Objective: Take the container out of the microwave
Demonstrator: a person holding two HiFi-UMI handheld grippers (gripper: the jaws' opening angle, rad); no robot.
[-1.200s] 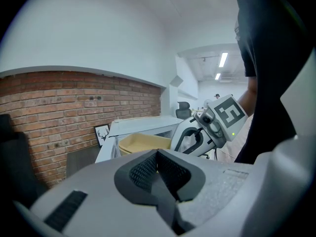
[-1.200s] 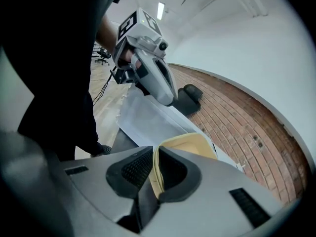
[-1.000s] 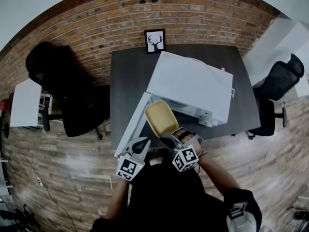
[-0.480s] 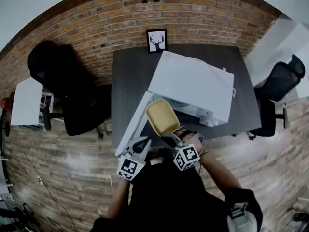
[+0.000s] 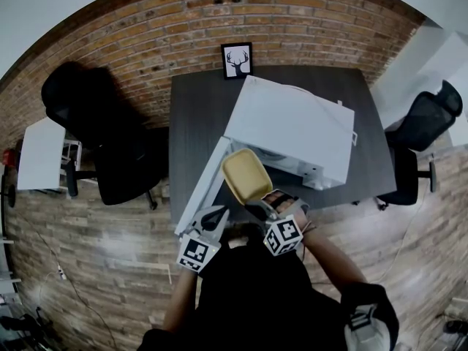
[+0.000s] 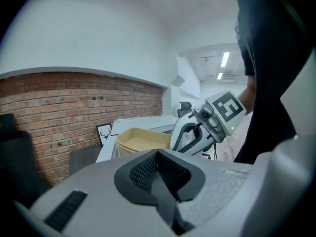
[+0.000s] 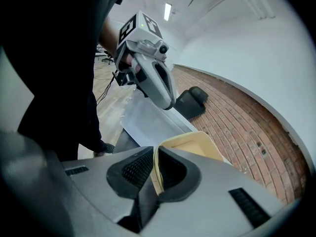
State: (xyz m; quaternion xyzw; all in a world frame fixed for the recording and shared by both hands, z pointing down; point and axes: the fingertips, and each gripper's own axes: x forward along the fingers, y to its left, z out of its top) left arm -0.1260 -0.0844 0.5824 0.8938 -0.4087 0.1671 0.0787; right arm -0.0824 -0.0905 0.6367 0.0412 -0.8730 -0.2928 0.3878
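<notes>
Container (image 7: pixel 197 149): pale yellow, shallow, open-topped, clamped by its near rim between the ribbed pads (image 7: pixel 138 169) of the right gripper (image 7: pixel 155 164), one pad inside the wall, the other outside. Jaws narrow, shut on that thin rim and nothing else. Held clear of any surface, just in front of the microwave (image 5: pixel 292 134) and above its swung-open door (image 5: pixel 201 185); whole top outline in sight from the head view, so not under the oven's roof. Roughly level, long side pointing away from the person.

Left gripper (image 6: pixel 158 164): pads pressed together, nothing between them. Hovering just beside the right one, near the door's outer edge, apart from the container.

Further out: white microwave set at an angle on a dark desk (image 5: pixel 194 115), door hanging open toward the person. Small framed deer picture (image 5: pixel 235 61) at the desk's far edge, against a brick wall (image 5: pixel 219 20). Black office chair (image 5: pixel 110 145) to the left of the desk, another (image 5: pixel 428 123) to the right. Brick-patterned floor all around.
</notes>
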